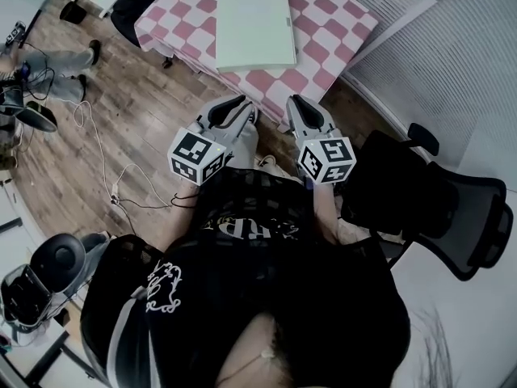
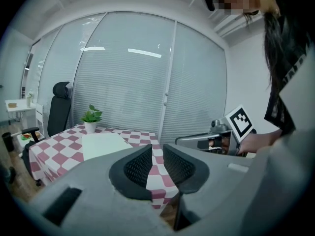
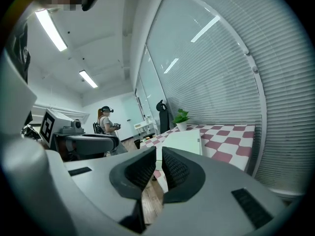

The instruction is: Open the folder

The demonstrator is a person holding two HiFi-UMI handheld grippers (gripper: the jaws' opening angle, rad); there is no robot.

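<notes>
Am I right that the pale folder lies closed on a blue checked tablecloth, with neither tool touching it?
No: the head view shows the tablecloth is pink checked, not blue. The folder lies closed on it, untouched by the left tool or the right tool.

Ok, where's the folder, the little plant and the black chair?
folder [image 1: 254, 29], head view, middle of its pale cover.
potted plant [image 2: 91, 115], left gripper view, its green leaves.
office chair [image 1: 464, 217], head view, its mesh backrest.

Checked table [image 1: 331, 31] cut off by top edge, distant person [image 3: 105, 123] too small for detail
</notes>
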